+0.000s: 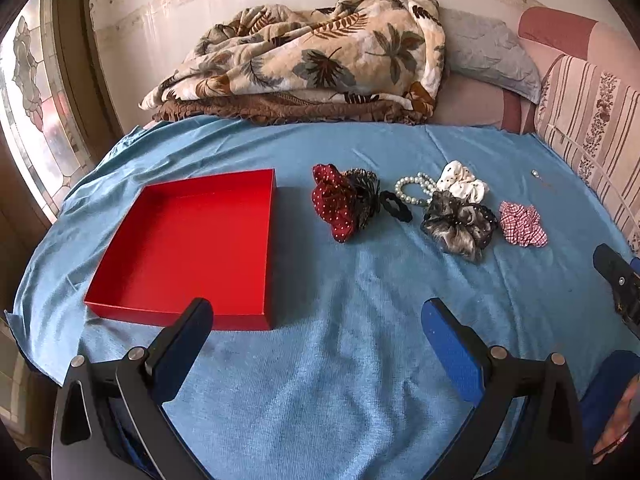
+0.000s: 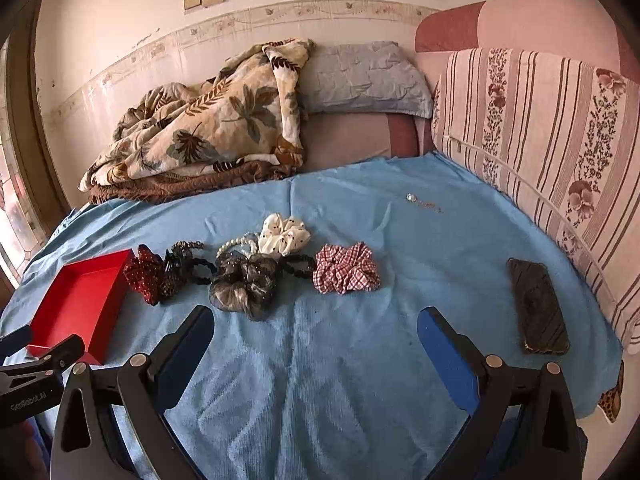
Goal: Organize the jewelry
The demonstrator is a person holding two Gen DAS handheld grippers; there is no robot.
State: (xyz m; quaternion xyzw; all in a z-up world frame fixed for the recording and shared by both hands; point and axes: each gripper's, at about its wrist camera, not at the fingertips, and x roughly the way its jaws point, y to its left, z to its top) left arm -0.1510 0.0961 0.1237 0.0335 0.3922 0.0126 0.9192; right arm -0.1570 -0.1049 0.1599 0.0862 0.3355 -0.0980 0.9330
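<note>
Both grippers hang above the blue cloth (image 1: 320, 380) with nothing between their fingers; the left gripper (image 1: 318, 320) has its jaws spread wide, and the right gripper (image 2: 316, 328) is spread wide as well. The red box (image 1: 192, 240) lies empty on the left part of the cloth, its near wall just in front of the left gripper's left finger; I judge that no piece is sorted yet.

The pieces lie in a loose row to the right of the box: a dark red dotted scrunchie (image 1: 334, 204) touching a black hair claw (image 1: 366, 194), a black hair tie (image 1: 396, 205), a pearl bracelet (image 1: 414, 186), a white dotted scrunchie (image 1: 462, 182), a grey sheer scrunchie (image 2: 244, 284), and a red checked scrunchie (image 2: 346, 268) a little apart. A small chain with a pendant (image 2: 424, 203) lies alone, farther back; a dark phone (image 2: 538, 306) rests near the striped cushion (image 2: 540, 140).

The risks, as I judge them: the bracelet is partly under the grey and white scrunchies, so a grasp there may lift two things together or drag the pearls; the red scrunchie and the claw may come up as one lump; the thin chain is flat on soft cloth, and the fingers may pinch the cloth instead; the light box may slide if a finger pushes its wall.
</note>
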